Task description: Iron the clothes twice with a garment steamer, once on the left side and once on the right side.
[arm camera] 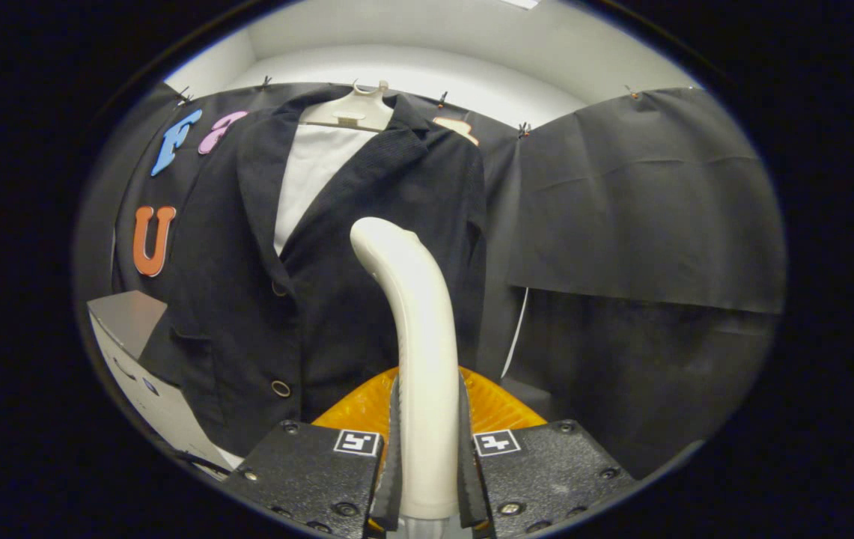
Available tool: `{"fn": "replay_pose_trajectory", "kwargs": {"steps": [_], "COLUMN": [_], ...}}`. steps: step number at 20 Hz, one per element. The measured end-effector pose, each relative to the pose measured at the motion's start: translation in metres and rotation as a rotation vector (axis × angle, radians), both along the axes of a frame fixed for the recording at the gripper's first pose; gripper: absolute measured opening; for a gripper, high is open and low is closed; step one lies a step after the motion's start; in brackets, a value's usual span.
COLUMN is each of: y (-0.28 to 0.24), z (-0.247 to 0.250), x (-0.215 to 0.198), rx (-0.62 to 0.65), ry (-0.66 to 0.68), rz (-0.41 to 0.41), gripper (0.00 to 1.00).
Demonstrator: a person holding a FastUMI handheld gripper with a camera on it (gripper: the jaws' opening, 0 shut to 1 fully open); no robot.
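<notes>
A white garment steamer [415, 329] stands upright between my fingers, and my gripper [427, 464] is shut on its handle. Its curved head rises in front of a dark blazer [367, 247] that hangs on a pale hanger [355, 112] over a white shirt [314, 172]. The steamer head is level with the blazer's right front panel, below the lapel; whether it touches the cloth I cannot tell. An orange ribbed part [498, 408] shows behind the handle, just beyond my fingers.
A grey and white box [138, 359] stands to the left of the blazer's hem. Black cloth [644, 209] covers the booth wall to the right of the blazer, with a thin white cord [516, 333] hanging beside it.
</notes>
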State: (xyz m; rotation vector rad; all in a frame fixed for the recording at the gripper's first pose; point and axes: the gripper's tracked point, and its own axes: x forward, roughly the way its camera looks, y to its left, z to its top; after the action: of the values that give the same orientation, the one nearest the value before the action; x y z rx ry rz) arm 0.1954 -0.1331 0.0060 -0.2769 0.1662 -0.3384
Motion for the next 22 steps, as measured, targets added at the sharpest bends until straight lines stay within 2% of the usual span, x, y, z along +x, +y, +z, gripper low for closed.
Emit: {"fn": "replay_pose_trajectory", "kwargs": {"steps": [14, 22], "y": [0.009, 0.009], "z": [-0.08, -0.127], "x": [-0.033, -0.057], "rx": [-0.036, -0.079], "ry": [0.153, 0.235], "rz": [0.018, 0.002], "gripper": [0.33, 0.33]}}
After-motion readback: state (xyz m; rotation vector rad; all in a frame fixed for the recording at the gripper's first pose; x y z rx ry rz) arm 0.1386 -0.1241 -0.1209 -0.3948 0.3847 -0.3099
